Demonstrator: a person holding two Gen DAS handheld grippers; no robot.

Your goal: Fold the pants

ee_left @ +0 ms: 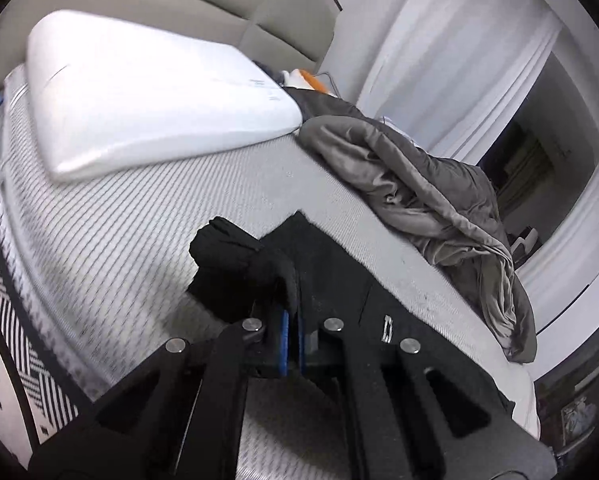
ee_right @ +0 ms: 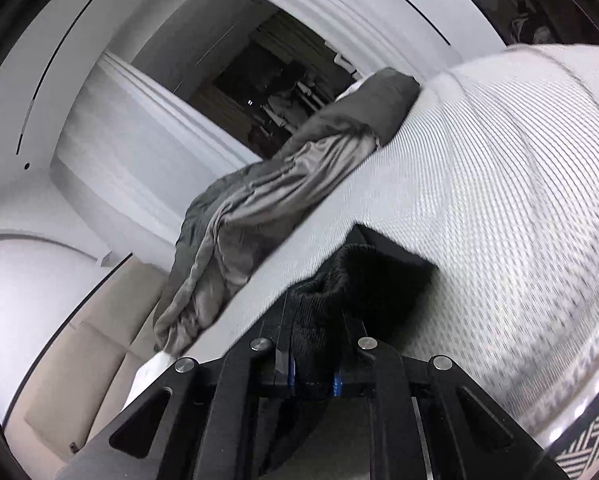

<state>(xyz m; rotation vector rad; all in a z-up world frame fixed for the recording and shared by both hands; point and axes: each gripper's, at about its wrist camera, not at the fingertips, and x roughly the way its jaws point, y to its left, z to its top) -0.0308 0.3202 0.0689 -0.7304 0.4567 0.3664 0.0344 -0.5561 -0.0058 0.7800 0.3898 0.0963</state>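
Observation:
Black pants (ee_left: 331, 276) lie on the white striped mattress (ee_left: 119, 220). My left gripper (ee_left: 293, 320) is shut on a bunched edge of the pants, with a fold of black cloth (ee_left: 235, 256) lifted above the bed. In the right wrist view my right gripper (ee_right: 315, 344) is shut on the ribbed black waistband (ee_right: 339, 292) of the pants (ee_right: 391, 272), raised a little over the mattress (ee_right: 499, 200).
A white pillow (ee_left: 151, 92) lies at the head of the bed against a beige headboard (ee_left: 179, 4). A rumpled grey blanket (ee_left: 439, 208) runs along the far side of the bed and shows in the right wrist view (ee_right: 259, 208). White wardrobe doors (ee_right: 119, 140) stand beyond.

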